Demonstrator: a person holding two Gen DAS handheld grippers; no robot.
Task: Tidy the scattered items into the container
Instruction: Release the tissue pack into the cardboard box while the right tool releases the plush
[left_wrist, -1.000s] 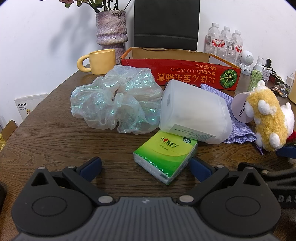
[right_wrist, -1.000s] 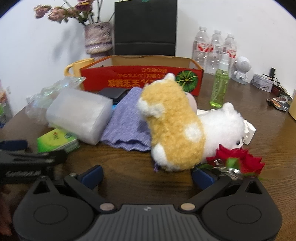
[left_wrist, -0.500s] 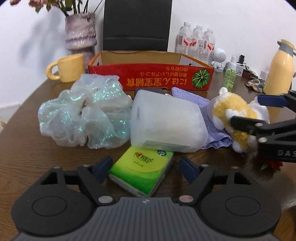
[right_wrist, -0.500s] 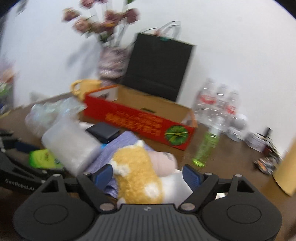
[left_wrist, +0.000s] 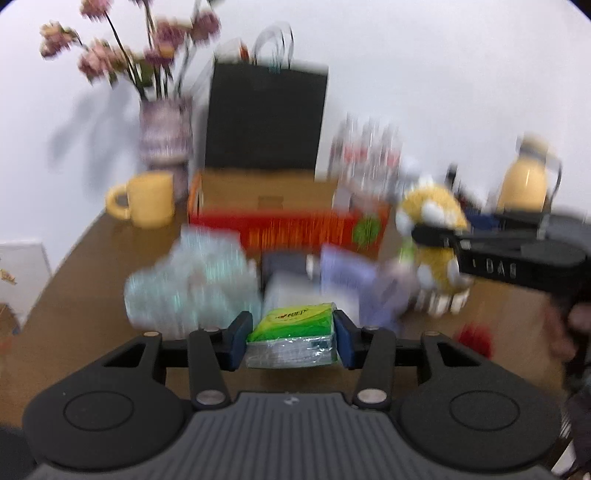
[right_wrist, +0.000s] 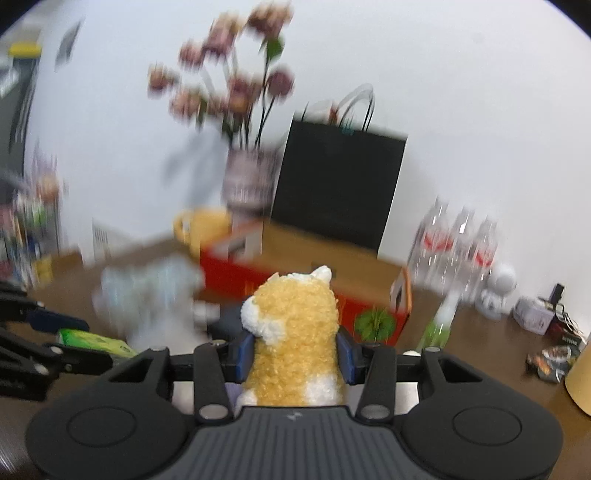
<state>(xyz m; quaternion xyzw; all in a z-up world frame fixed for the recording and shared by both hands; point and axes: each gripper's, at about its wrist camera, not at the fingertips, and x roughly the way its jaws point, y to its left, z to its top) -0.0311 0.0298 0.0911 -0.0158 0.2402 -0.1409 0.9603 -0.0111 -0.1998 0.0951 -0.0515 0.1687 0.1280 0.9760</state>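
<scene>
The red cardboard box (left_wrist: 288, 218) stands open at the top, and its brown inside looks free. In front of it the way is crowded: a crinkled plastic bag (left_wrist: 192, 280), a dark flat thing (left_wrist: 284, 264) and a purple cloth (left_wrist: 347, 280) lie close together on the table (left_wrist: 74, 314). Behind the box a black paper bag (left_wrist: 266, 118), a vase (left_wrist: 166, 133) and water bottles (right_wrist: 458, 247) close the back side. A yellow mug (left_wrist: 147, 199) stands just beside the left end of the box.

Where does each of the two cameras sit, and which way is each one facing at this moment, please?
Left wrist: on the left gripper, looking forward over its jaws, which clamp the green tissue pack, toward the red cardboard box; the right gripper shows at right.
Right wrist: on the right gripper, jaws clamping the plush toy, facing the same box; the left gripper shows at left.
Shared: box, black bag, flower vase, both held items.
</scene>
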